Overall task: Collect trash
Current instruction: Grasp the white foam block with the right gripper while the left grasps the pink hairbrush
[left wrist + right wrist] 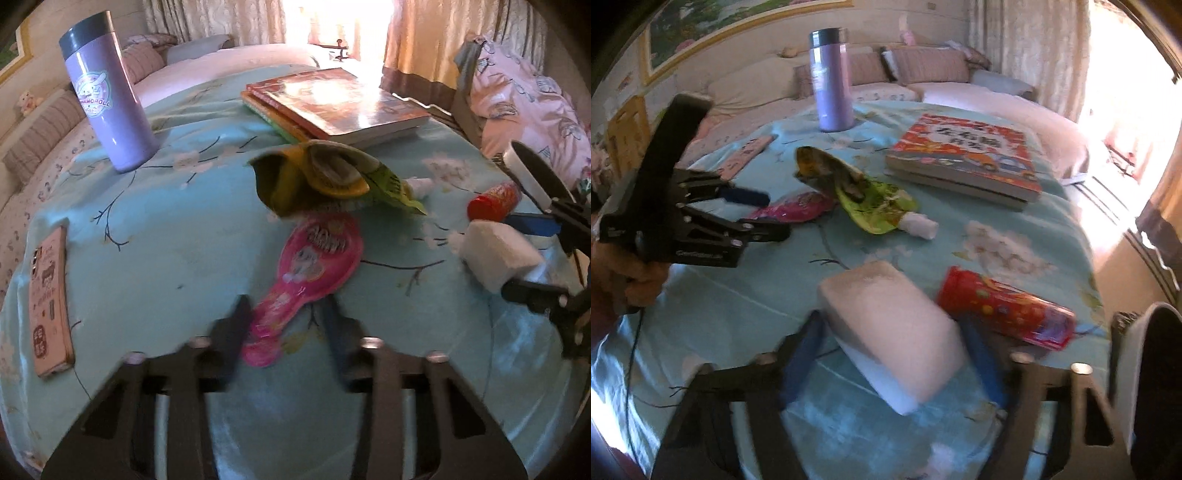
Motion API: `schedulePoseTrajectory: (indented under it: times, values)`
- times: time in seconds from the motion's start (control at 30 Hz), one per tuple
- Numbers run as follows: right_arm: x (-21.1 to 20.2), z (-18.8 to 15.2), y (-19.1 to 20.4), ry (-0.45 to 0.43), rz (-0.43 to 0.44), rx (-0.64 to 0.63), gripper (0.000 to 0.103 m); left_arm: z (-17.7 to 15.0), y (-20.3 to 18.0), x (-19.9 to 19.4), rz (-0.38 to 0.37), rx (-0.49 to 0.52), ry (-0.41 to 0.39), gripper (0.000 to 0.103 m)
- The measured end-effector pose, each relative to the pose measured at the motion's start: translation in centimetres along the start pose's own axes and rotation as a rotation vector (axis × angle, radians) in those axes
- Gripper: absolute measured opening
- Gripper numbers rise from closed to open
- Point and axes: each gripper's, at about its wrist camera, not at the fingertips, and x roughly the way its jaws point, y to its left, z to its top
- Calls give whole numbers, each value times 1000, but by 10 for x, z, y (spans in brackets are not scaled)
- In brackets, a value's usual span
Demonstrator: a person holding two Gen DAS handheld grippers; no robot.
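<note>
A pink snack wrapper lies on the blue floral tablecloth, its lower end between the fingers of my open left gripper. It also shows in the right wrist view. A green and yellow pouch with a white cap lies behind it, and shows in the right wrist view. My right gripper stands around a white foam block, its blue pads at the block's two sides. A red crumpled wrapper lies to its right.
A purple tumbler stands at the back left. Stacked books lie at the back. A phone in a pink case lies at the left edge. A white-rimmed bin is at the table's right side. A bed surrounds the table.
</note>
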Motion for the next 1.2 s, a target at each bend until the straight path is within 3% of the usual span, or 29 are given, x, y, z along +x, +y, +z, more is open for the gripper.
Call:
schedulePoseTrajectory:
  times: [0.1, 0.17, 0.23, 0.37, 0.53, 0.63, 0.7, 0.8, 0.9, 0.93, 1.0, 1.2]
  values:
    - [-11, -3, -11, -18, 43, 76, 67, -5, -5, -8, -15, 0, -4, 20]
    - [-20, -7, -17, -39, 75, 129, 66, -11, -11, -17, -38, -9, -16, 1]
    - [-31, -14, -21, -64, 108, 184, 66, -15, -19, -24, -83, -31, -18, 1]
    - [-48, -28, -23, -89, 119, 238, 66, -28, -43, -36, -103, -22, -24, 1]
    - [-63, -48, -25, -93, 119, 274, 66, -25, -47, -42, -67, -34, -38, 2]
    - [-74, -58, -26, -103, 134, 302, 66, -17, -39, -37, -25, -40, -34, 18]
    - [-81, -63, -26, -116, 136, 315, 66, -13, -34, -31, -5, -35, -38, 42]
    - [-88, -70, -26, -128, 148, 338, 66, -5, -27, -14, 49, -25, -20, 47]
    - [-91, -73, -25, -132, 148, 348, 66, -1, -24, 2, 49, -16, 8, 48]
    - [-91, -75, -25, -133, 148, 351, 66, -1, -23, 2, 43, -19, -7, 47]
    - [-92, -77, -26, -134, 149, 359, 66, 0, -23, 2, 19, -20, -12, 26]
    - [-96, -81, -29, -149, 145, 382, 66, -7, -30, -12, -3, -57, -36, 15]
